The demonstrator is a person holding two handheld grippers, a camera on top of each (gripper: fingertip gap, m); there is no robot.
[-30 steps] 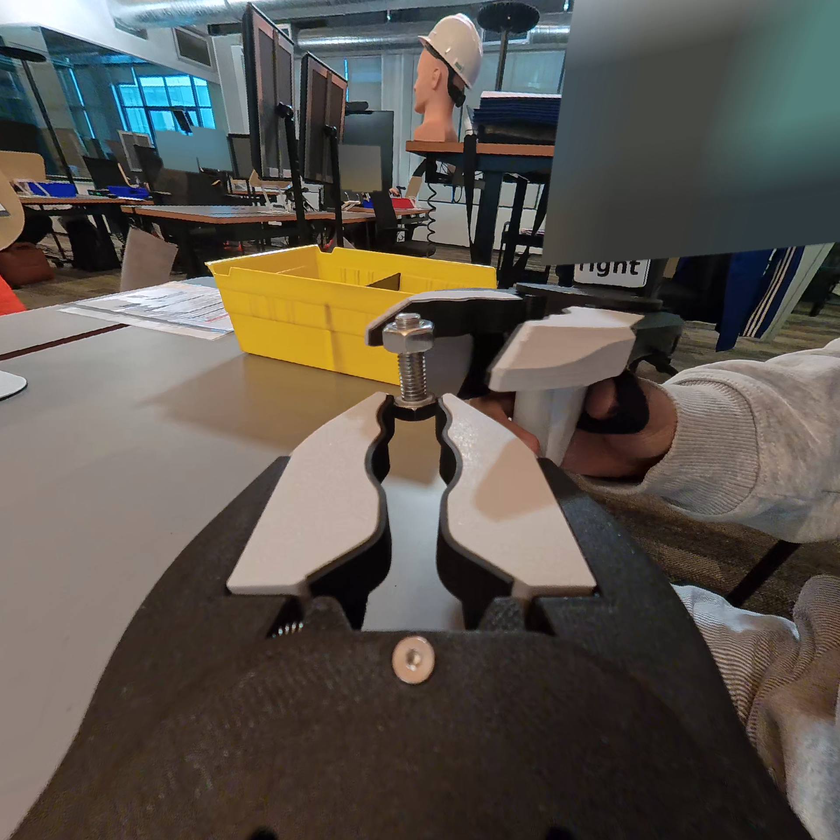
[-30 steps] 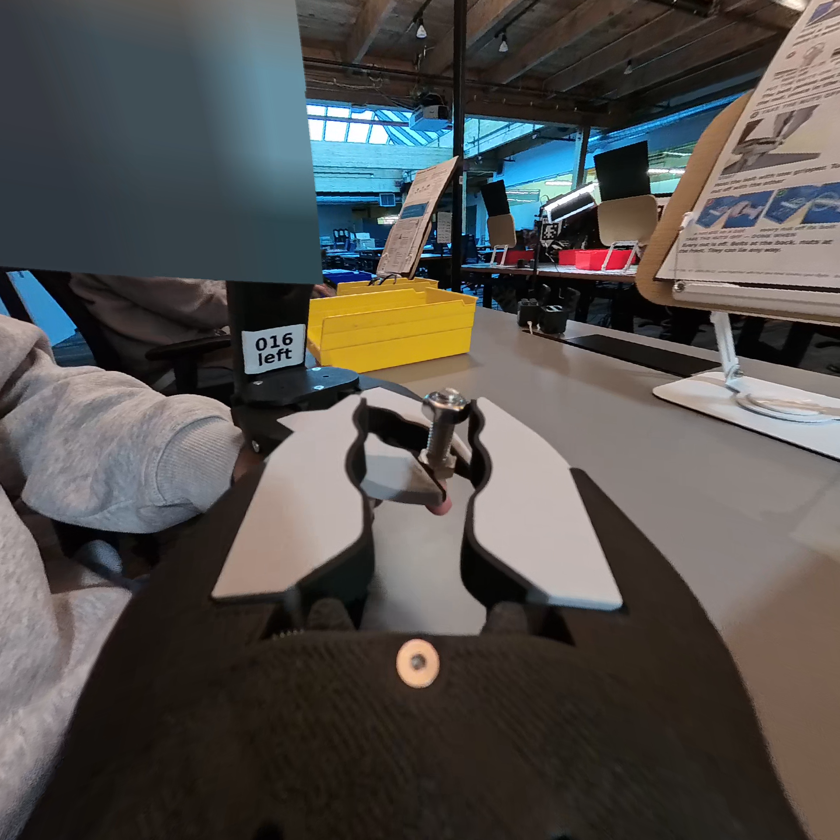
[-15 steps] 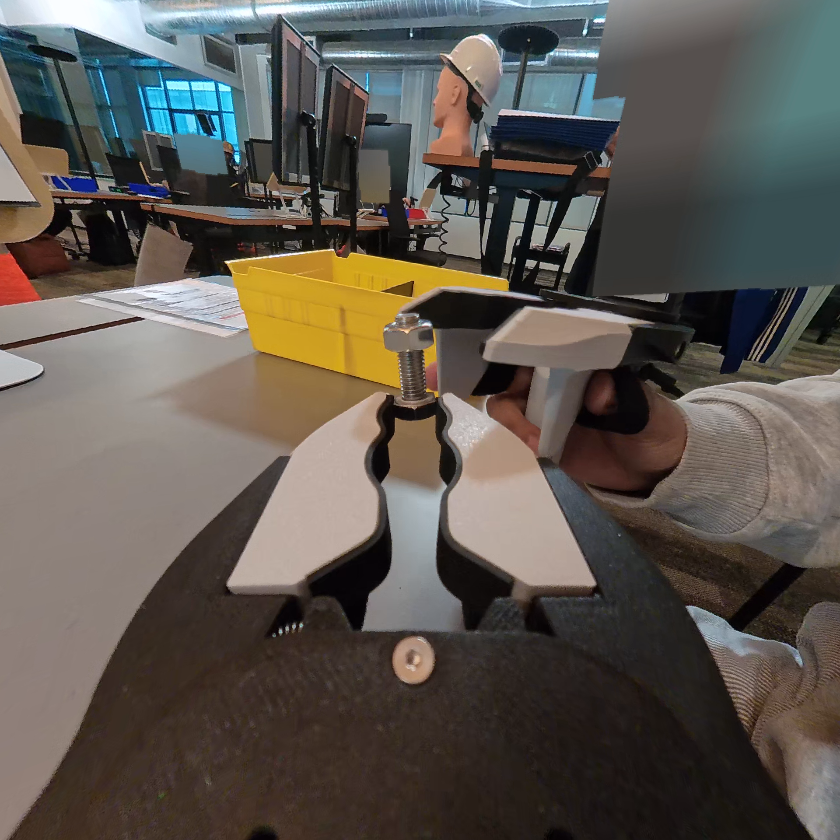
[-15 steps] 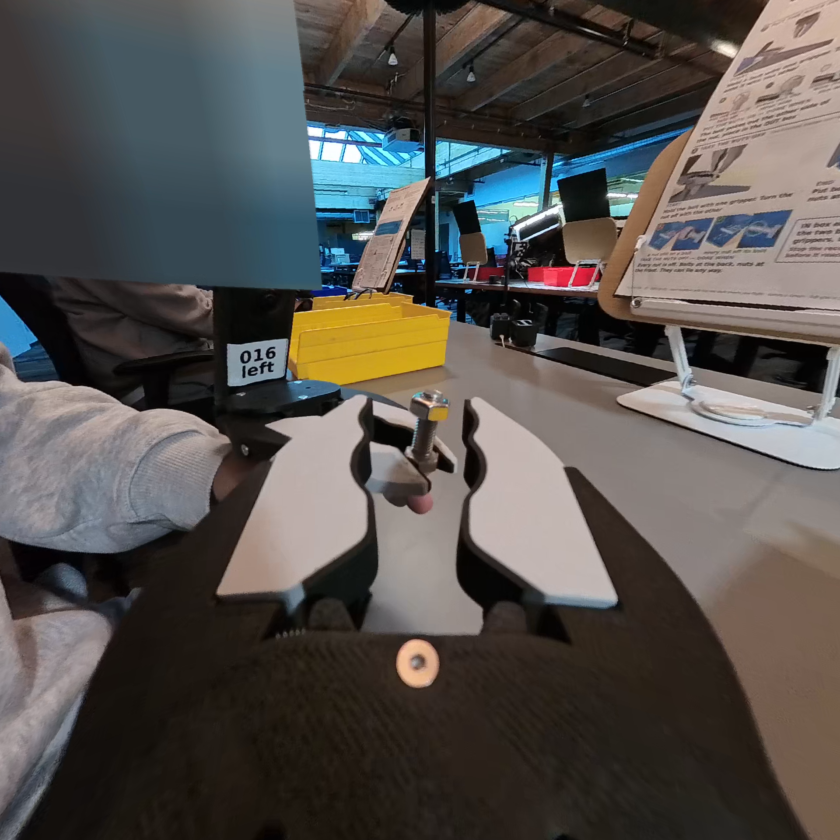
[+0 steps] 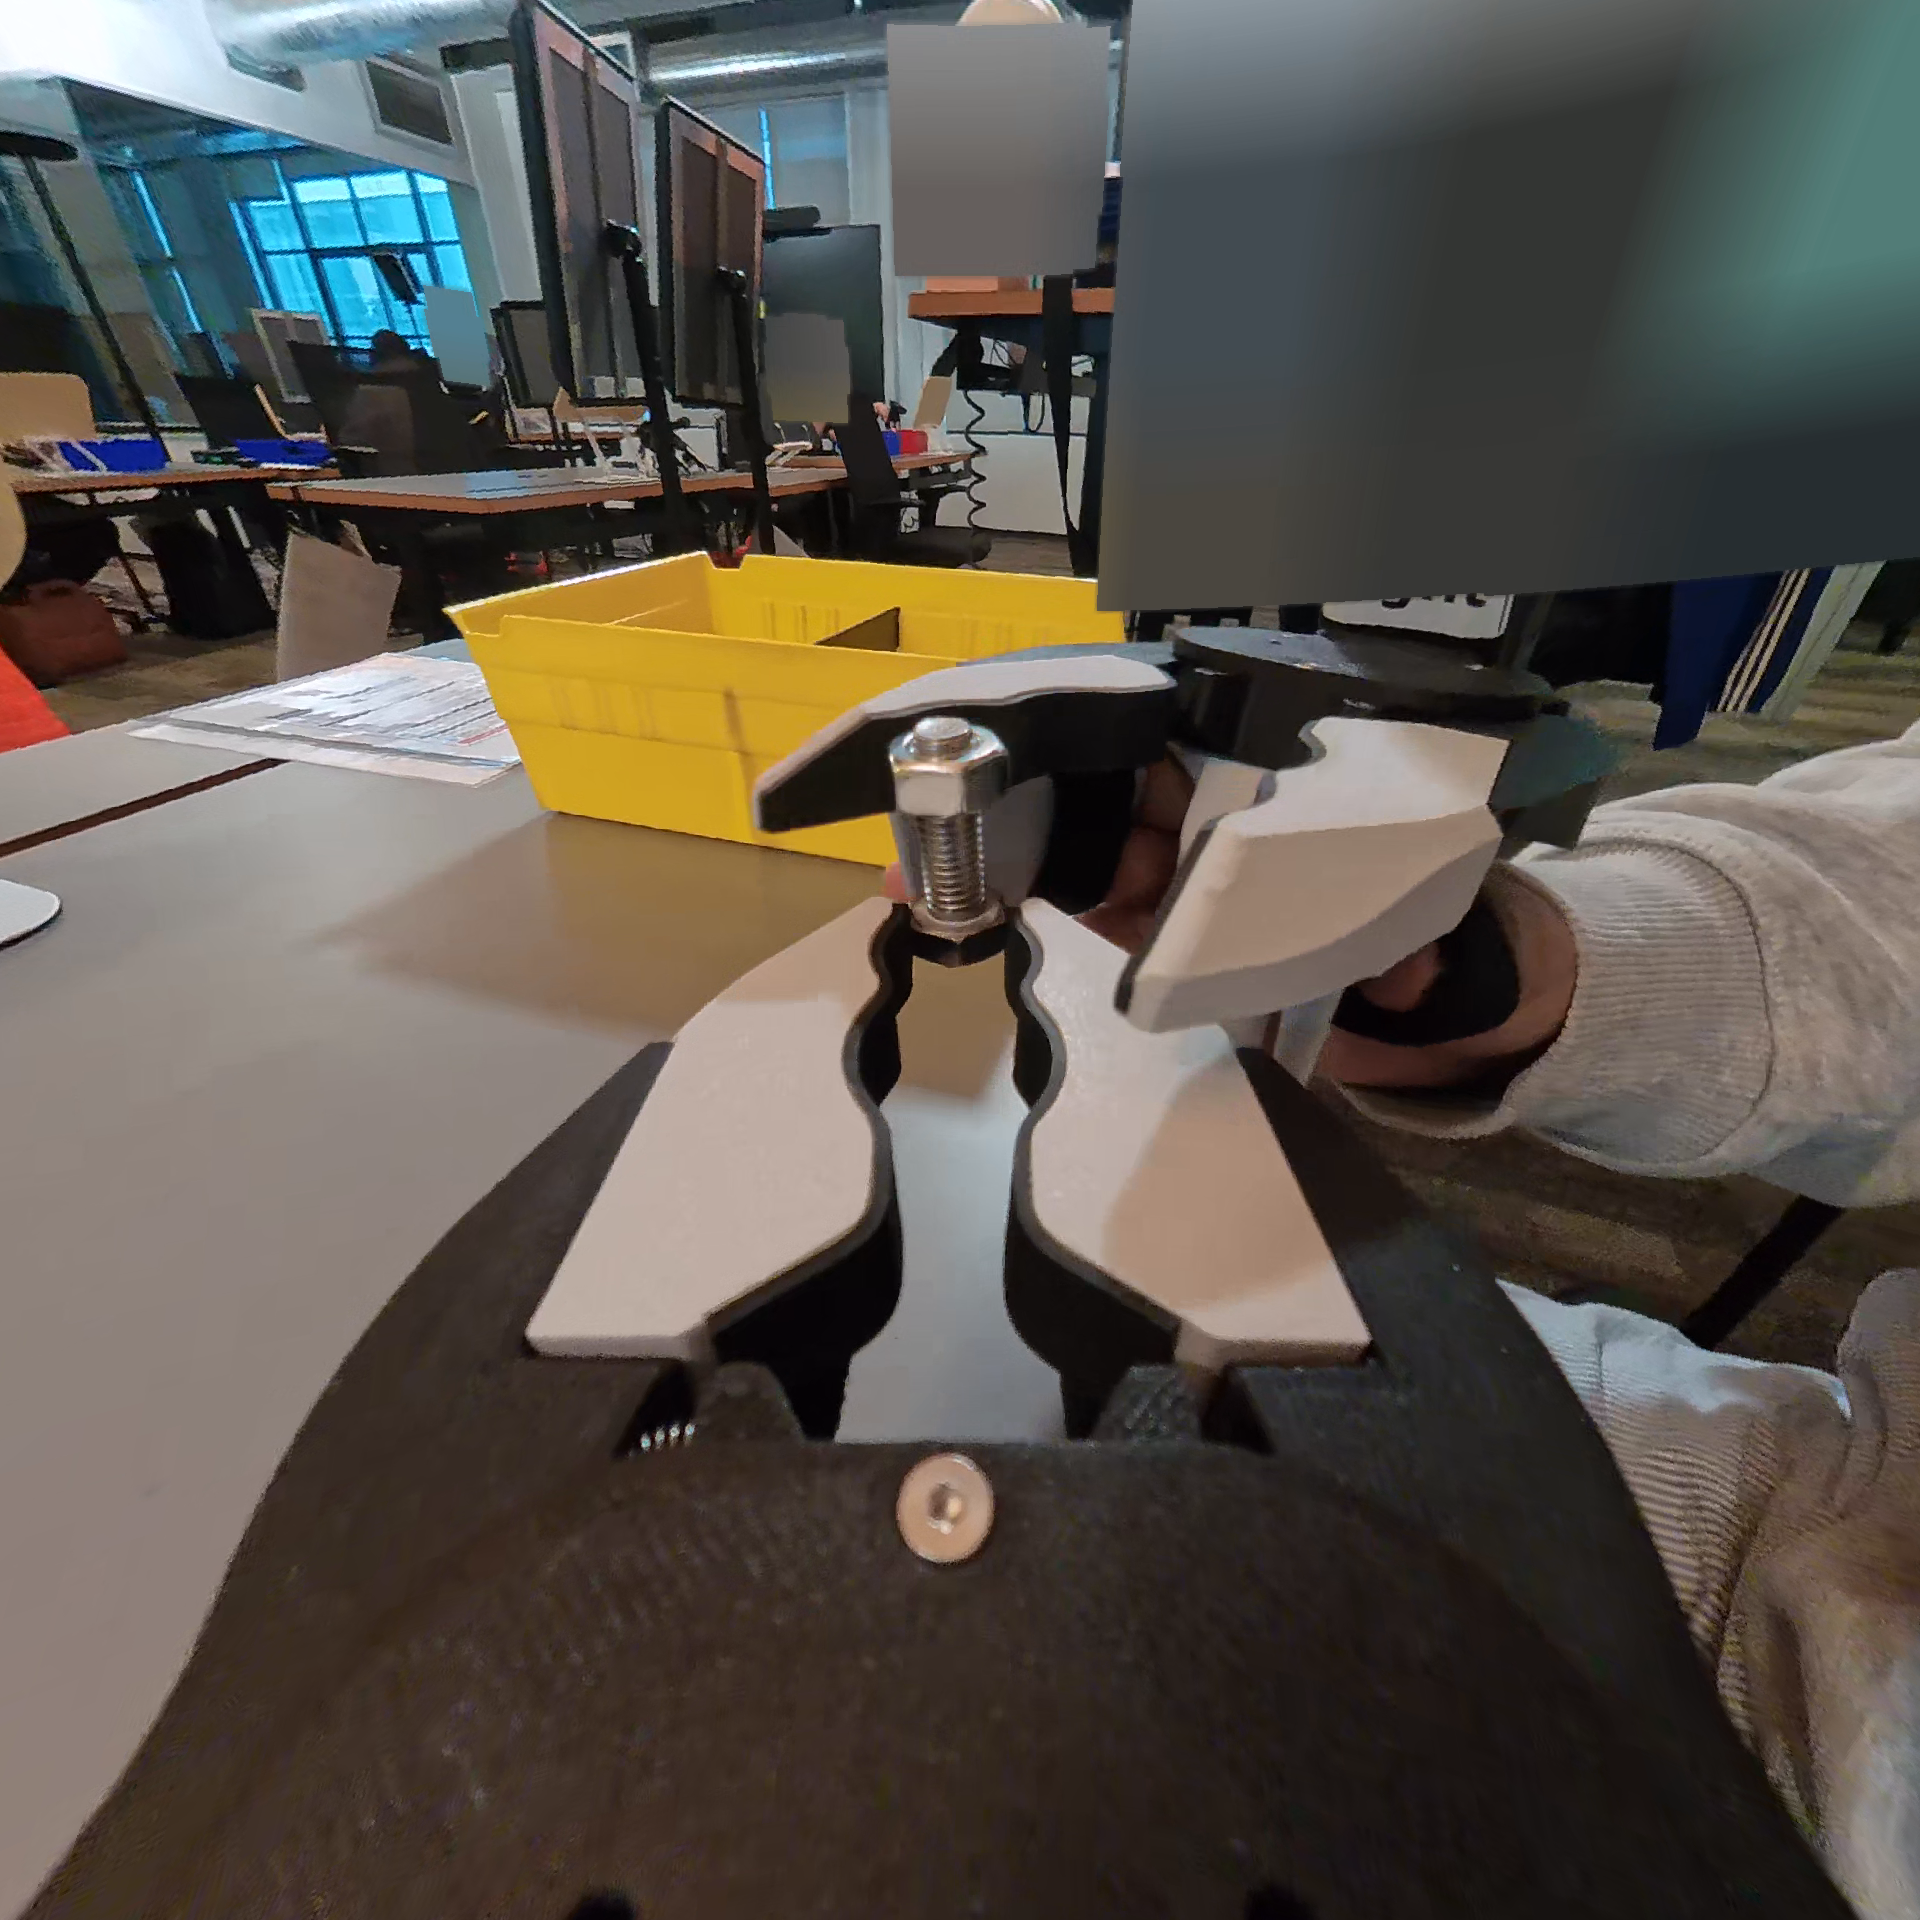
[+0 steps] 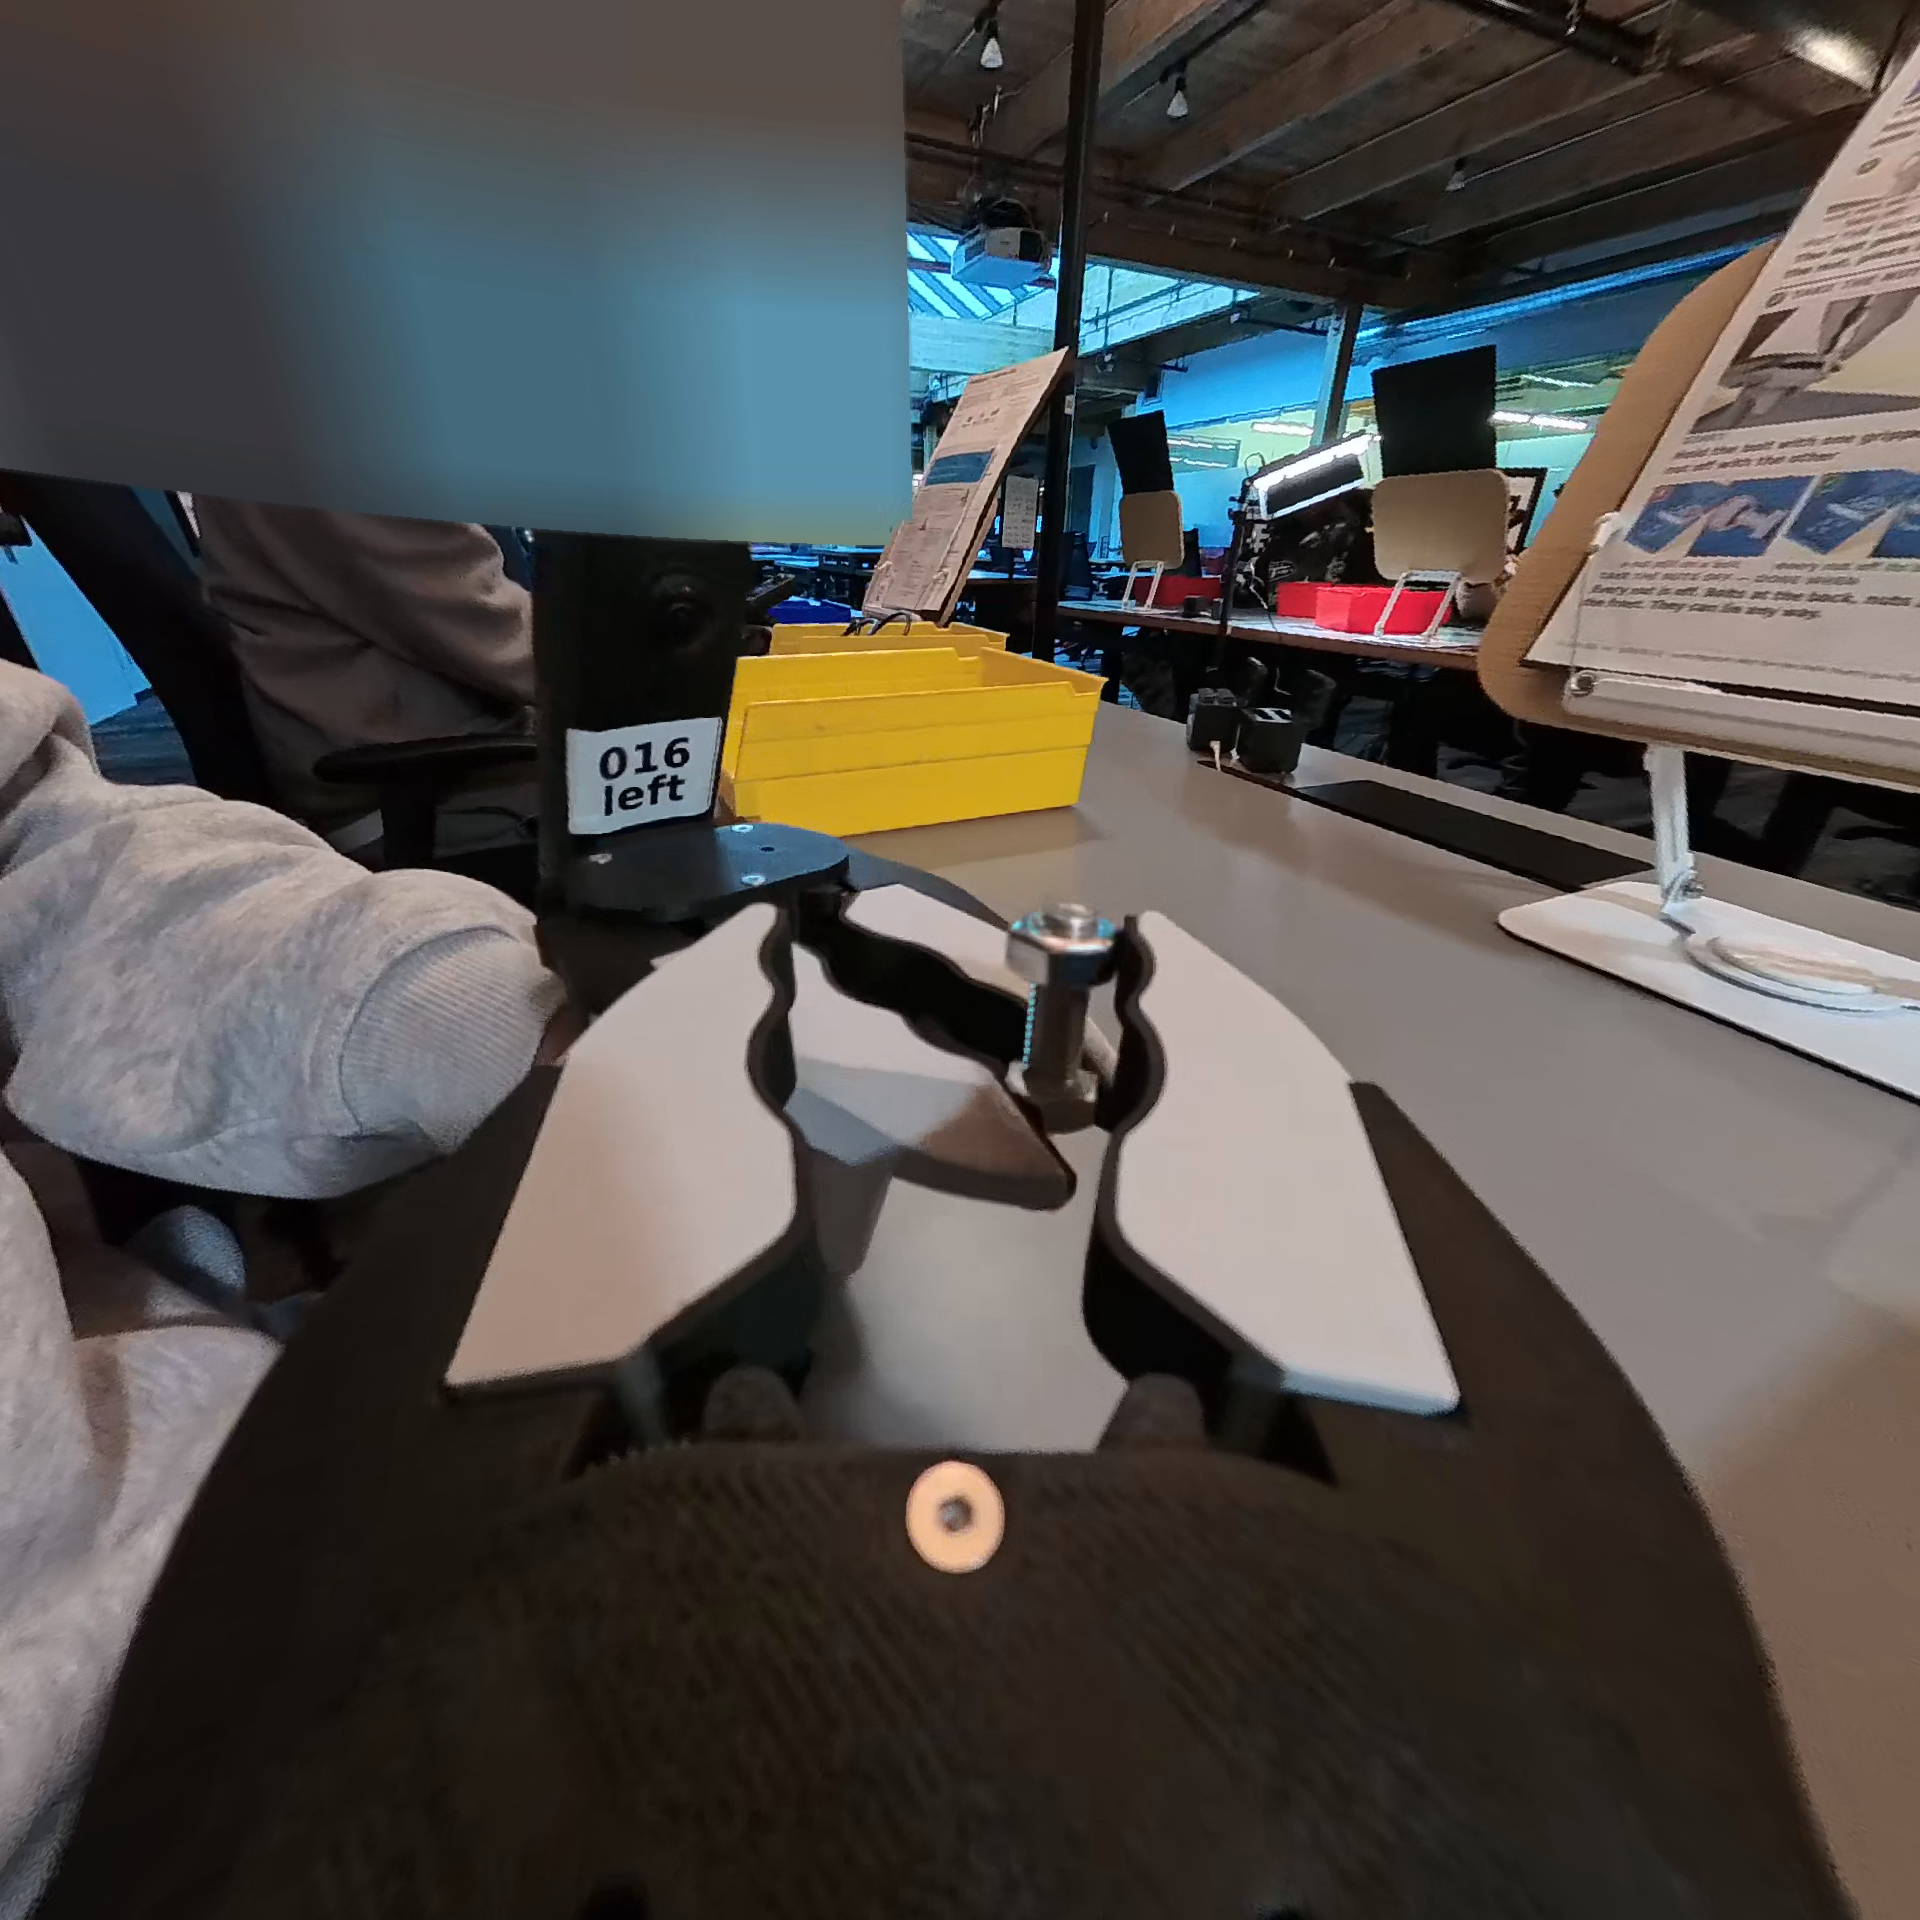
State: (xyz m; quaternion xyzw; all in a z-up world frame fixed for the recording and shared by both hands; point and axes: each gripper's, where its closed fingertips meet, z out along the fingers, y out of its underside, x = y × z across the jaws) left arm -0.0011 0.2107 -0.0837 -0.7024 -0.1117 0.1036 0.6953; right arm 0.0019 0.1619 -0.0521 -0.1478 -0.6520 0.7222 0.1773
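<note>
Left gripper (image 5: 948,925) clamped on bolt (image 5: 943,842) head; right gripper (image 6: 956,997) apart around nut (image 6: 1062,948); seat squarely.

White printed sticker (image 6: 642,774) on the left gripper's black mount; printed instruction sheet (image 6: 1766,457) on a stand.

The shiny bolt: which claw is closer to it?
Left. The left claw is shut on the bolt at its bottom end. The right claw is open around the bolt's top, not squeezing it.
</note>
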